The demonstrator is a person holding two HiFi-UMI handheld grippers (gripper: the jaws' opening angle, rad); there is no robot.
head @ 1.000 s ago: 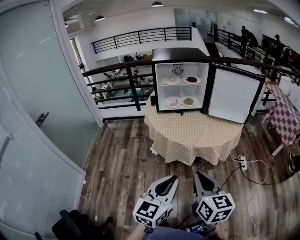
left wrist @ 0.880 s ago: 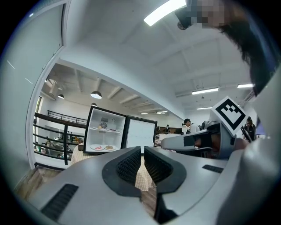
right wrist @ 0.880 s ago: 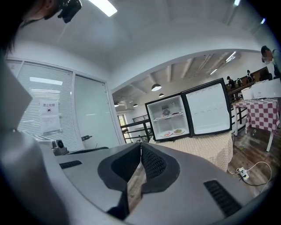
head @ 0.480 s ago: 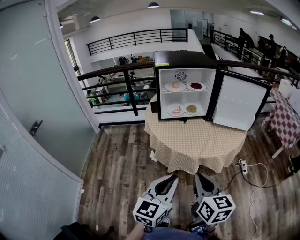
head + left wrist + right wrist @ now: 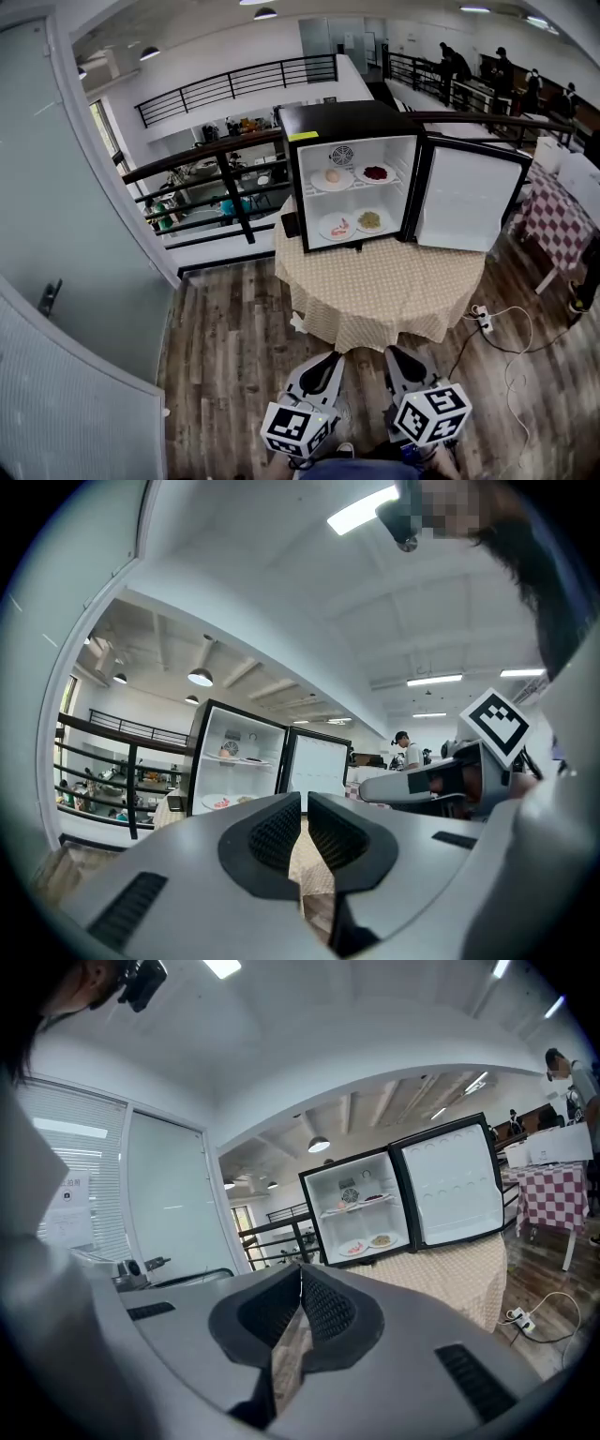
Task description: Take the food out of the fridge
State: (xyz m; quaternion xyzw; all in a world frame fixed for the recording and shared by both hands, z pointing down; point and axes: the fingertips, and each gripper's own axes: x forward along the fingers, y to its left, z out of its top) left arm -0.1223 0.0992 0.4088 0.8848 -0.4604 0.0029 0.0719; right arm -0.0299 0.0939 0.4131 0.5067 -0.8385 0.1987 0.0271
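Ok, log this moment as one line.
stage: short of table, nothing taken | fridge: on table, door open | food: four plates, two per shelf | left tongs: shut, empty | right tongs: shut, empty

No legible text in any view. A yellow label (image 5: pixel 303 136) on the top front edge of the fridge (image 5: pixel 347 117), at 12 o'clock in the head view, is too small to read. The left marker cube (image 5: pixel 298 429) and right marker cube (image 5: pixel 431 413), at 6 o'clock, show only black-and-white square patterns (no letters or numbers). A printed sheet (image 5: pixel 64 1206) on the wall, at 9 o'clock in the right gripper view, is blurred.
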